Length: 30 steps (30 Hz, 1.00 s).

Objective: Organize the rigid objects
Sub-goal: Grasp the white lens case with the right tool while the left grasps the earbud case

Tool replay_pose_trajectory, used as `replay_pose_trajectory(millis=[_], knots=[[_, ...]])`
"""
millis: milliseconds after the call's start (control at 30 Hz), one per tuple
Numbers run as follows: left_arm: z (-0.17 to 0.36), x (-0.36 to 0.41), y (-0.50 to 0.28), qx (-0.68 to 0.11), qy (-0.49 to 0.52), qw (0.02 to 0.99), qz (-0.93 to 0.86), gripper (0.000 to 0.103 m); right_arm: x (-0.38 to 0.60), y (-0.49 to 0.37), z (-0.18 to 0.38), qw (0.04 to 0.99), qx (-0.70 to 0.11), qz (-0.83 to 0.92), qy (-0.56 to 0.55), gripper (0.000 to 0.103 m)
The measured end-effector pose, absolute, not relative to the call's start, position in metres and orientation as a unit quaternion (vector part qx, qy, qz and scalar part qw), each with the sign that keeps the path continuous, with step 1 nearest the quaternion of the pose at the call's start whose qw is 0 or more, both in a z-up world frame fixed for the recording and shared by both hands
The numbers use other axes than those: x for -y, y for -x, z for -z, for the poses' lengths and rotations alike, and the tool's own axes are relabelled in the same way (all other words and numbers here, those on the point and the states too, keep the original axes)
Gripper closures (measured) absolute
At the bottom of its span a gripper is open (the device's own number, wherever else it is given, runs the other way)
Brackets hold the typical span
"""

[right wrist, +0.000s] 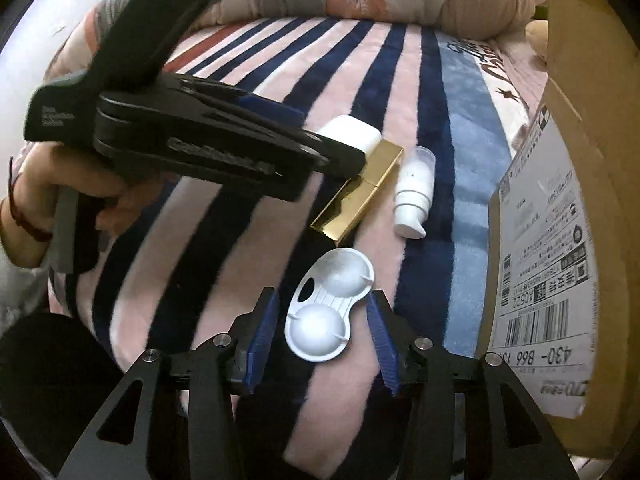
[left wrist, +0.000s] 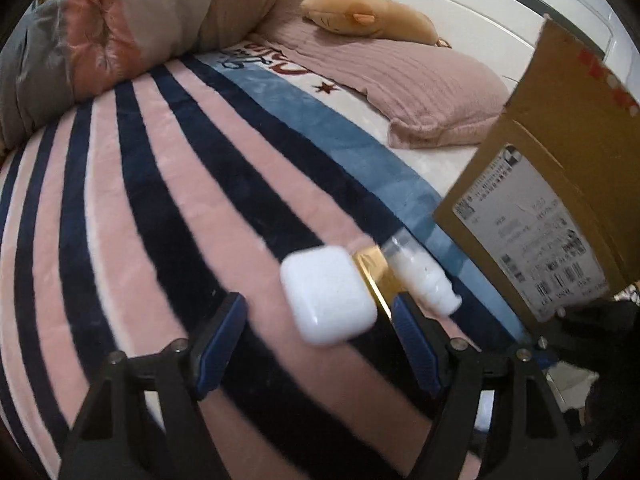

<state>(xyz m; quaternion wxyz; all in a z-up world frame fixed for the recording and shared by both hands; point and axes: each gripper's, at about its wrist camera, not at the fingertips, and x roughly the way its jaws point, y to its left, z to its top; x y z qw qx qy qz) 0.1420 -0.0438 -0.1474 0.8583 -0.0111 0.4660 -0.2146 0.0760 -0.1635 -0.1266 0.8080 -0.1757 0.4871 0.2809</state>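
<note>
Right wrist view: right gripper (right wrist: 322, 326) pointed down, jaws apart, white twin-cup tray (right wrist: 328, 310) between pads, untouched; long axis ran 1 to 7 o'clock. Left gripper (left wrist: 320, 312) stood wide, white case (left wrist: 328, 294) between tips, unclamped. Gold box (right wrist: 356, 196) and pump bottle (right wrist: 414, 194) lay at 12 o'clock; cardboard box (right wrist: 560, 240) at 3. Surface: striped blanket (right wrist: 248, 260) on bed.

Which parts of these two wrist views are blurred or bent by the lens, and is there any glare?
Left wrist: white square case and pump bottle smeared by motion; blanket stripes bow with the fisheye. Right wrist: white two-cup tray fairly sharp, gold box catches a mild sheen, cardboard box curves at the edge.
</note>
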Motion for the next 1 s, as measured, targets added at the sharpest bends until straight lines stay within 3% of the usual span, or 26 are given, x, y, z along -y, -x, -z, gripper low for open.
replay_pose_trajectory(millis=[67,133,633,733,1000], knots=[[0.145,0.046,-0.144,-0.461,0.023,0.858,0.226,0.052,0.163,-0.077,0.128,0.811,-0.483,-0.283,0.173,0.062],[0.146,0.048,-0.146,-0.461,0.026,0.858,0.224,0.056,0.162,-0.075,0.129,0.812,-0.479,-0.284,0.173,0.062],[0.152,0.051,-0.141,-0.465,-0.055,0.867,0.172,0.055,0.158,-0.08,0.128,0.814,-0.475,-0.284,0.176,0.062],[0.152,0.047,-0.142,-0.458,-0.04,0.872,0.169,0.063,0.156,-0.081,0.129,0.814,-0.476,-0.279,0.18,0.062],[0.144,0.021,-0.11,-0.49,-0.021,0.849,0.197,0.063,0.159,-0.078,0.124,0.815,-0.479,-0.276,0.177,0.062]])
